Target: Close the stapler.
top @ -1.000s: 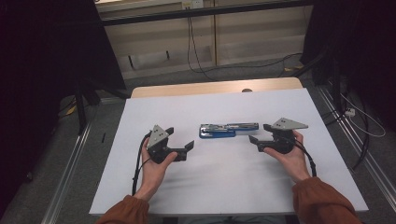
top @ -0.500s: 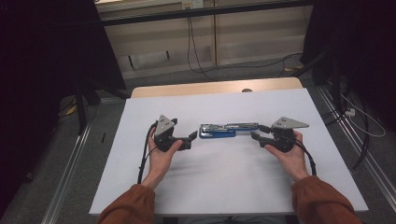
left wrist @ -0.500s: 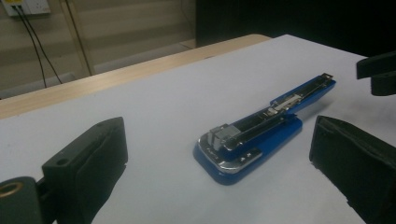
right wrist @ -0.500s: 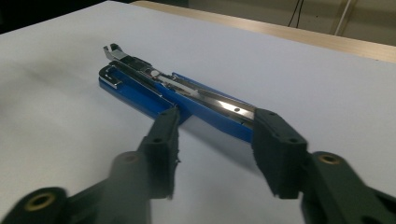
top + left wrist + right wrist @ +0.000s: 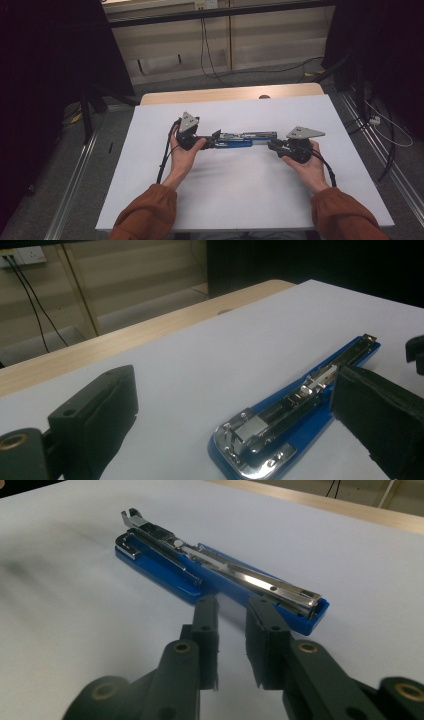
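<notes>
Left gripper [image 5: 212,138]: jaws wide apart, straddling the stapler's [image 5: 239,141] near end. Stapler: mid-desk [image 5: 240,200], blue base, chrome rail opened flat; probably stiff, light, slick metal; best pinched across the blue base. Right gripper [image 5: 272,145]: jaws narrowly parted, holding nothing, just beside the far end.

Left hand-held gripper [image 5: 216,136] jaws spread wide; right hand-held gripper [image 5: 272,145] jaws narrowly parted.
</notes>
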